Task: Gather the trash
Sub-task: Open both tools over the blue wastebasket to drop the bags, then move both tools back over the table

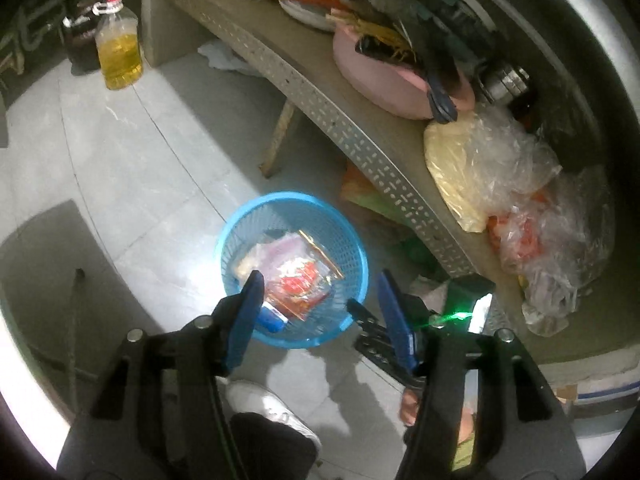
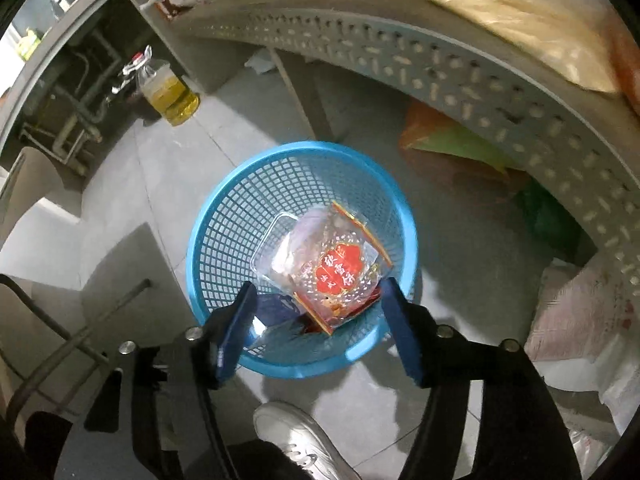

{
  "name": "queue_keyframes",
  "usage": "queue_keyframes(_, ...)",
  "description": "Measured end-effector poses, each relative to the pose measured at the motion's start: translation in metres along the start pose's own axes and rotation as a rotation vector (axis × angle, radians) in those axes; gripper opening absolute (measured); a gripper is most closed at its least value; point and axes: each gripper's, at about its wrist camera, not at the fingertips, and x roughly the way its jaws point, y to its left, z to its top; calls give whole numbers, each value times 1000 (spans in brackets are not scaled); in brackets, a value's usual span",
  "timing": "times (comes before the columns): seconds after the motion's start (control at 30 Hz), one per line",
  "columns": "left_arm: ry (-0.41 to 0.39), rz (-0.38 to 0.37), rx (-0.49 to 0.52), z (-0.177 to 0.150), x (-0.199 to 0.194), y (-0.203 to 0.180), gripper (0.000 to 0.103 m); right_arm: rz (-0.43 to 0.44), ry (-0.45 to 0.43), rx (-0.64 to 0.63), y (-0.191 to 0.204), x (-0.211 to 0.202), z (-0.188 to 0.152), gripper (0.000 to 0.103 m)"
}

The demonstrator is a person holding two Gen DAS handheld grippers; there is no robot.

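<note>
Both grippers hang empty above the floor; the right gripper (image 2: pixel 318 312) has its blue fingers spread wide, and the left gripper (image 1: pixel 320 300) is wide too. One round blue plastic mesh basket (image 2: pixel 224 216) stands near the edge of the perforated grey table (image 2: pixel 460 76); inside lie one clear wrapper with a red label (image 2: pixel 340 272) and one clear plastic tray (image 2: pixel 276 240). Some trash seems already collected; crumpled plastic bags (image 1: pixel 532 216) remain on the table, uncountable.

Left gripper (image 1: pixel 318 294) and right gripper (image 2: pixel 318 306) both pointed downward, jaws spread wide (nothing held).
</note>
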Motion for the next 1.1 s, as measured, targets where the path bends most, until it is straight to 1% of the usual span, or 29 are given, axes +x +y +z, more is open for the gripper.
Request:
queue_keyframes(0.1,-31,-4,-9,-2,-18,6,57,-6,-14,-4,-5,-10,-1,64)
queue_keyframes(0.23,-83,-4,-14,-10,-50,9,58,-8,-38,-23,-1,-33,-6,64)
queue_keyframes(0.3,-124,-2,-9,-18,-70,9,59,-5,-53,-37,3,-46,-9,67)
queue_keyframes(0.37,-158,-4,-4,-28,-89,8,63,12,-74,-52,9,-62,-13,74)
queue_keyframes(0.47,-197,-1,8,-47,-118,11,64,45,-94,-73,20,-83,-15,77)
queue_keyframes(0.57,-244,19,-1,-68,-148,20,66,86,-107,-106,35,-104,-14,77)
queue_keyframes(0.67,-299,52,-11,-90,-178,32,67,138,-126,-147,53,-127,-11,77)
queue_keyframes(0.73,-342,95,-17,-109,-200,43,68,181,-137,-173,68,-141,-9,77)
queue_keyframes(0.9,-385,166,-52,-150,-234,70,70,280,-145,-252,108,-170,-6,77)
queue_keyframes(1.0,-412,217,-77,-179,-255,86,70,365,-129,-302,136,-182,-4,78)
queue_keyframes(1.1,-439,264,-120,-210,-275,104,70,463,-85,-361,172,-190,-1,80)
